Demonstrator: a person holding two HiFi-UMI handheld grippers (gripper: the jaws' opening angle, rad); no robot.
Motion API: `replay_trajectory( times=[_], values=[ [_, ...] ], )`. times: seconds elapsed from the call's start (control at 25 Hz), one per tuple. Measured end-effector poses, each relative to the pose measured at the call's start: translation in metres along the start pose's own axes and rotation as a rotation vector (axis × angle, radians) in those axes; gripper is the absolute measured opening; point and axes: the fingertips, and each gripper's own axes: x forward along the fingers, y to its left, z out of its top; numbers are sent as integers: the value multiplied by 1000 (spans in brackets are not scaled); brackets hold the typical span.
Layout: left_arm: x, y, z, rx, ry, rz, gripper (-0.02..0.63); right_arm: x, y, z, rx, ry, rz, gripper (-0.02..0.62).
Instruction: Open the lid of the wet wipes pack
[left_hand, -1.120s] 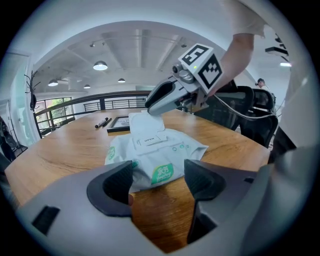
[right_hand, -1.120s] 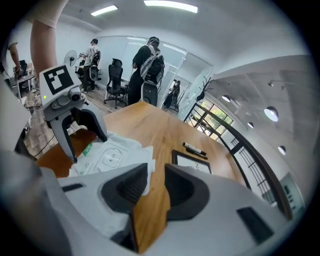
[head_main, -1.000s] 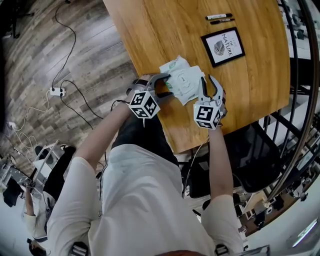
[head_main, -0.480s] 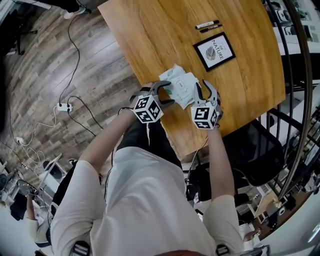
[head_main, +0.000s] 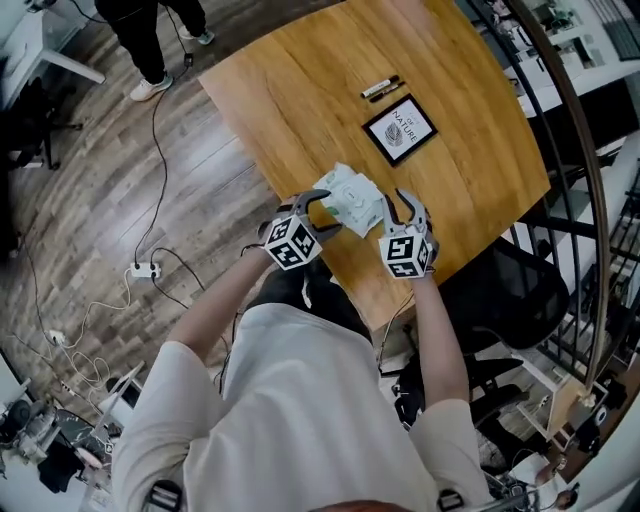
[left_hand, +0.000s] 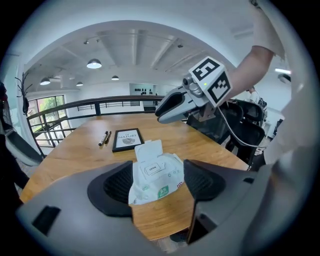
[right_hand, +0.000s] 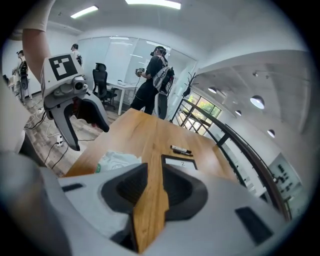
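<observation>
- Looking down in the head view, the wet wipes pack (head_main: 352, 200) lies near the front edge of the wooden counter (head_main: 300, 90), between the two tools.
- At the pack's near-left end sits the left hand-held gripper (head_main: 332, 210). The right hand-held gripper (head_main: 397, 197) is just beside the pack's right side, with its tips pointing away from the wearer.
- Farther back on the counter lies a framed picture (head_main: 399, 131), and beyond it two markers (head_main: 380, 88) lie side by side.
- In the left gripper view, the jaws stand around the end of the pack and both pads meet its sides — they are clamped on it.
- The white lid (left_hand: 149, 150) stands flipped up at the far side of the pack, just above a label (left_hand: 152, 169) printed "OPEN". The right tool hangs in the air beyond the pack.
- In the right gripper view, the jaws are drawn nearly together, with only a thin strip of counter showing between them — nothing is held.
- The pack shows to the left of these jaws, apart from them. A person (right_hand: 155, 80) stands past the counter's far end.
</observation>
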Motion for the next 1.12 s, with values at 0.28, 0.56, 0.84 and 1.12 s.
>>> replay_trajectory(
  times=[0.28,0.56,0.84,1.12],
  values=[
    [-40,7,23,-18,49,31,263,-56,-7,13,142,36,-13,95],
    [-76,-2,69,-4,5,23,193,-111,-14,19,275,6,-20,78],
    [-107,-15,110,-42,-35,64,141,-168,-32,27,387,-77,-37,51],
    [-147,-27,149,-116,-102,135,63,-223,-39,48,423,-181,-15,5]
  ],
)
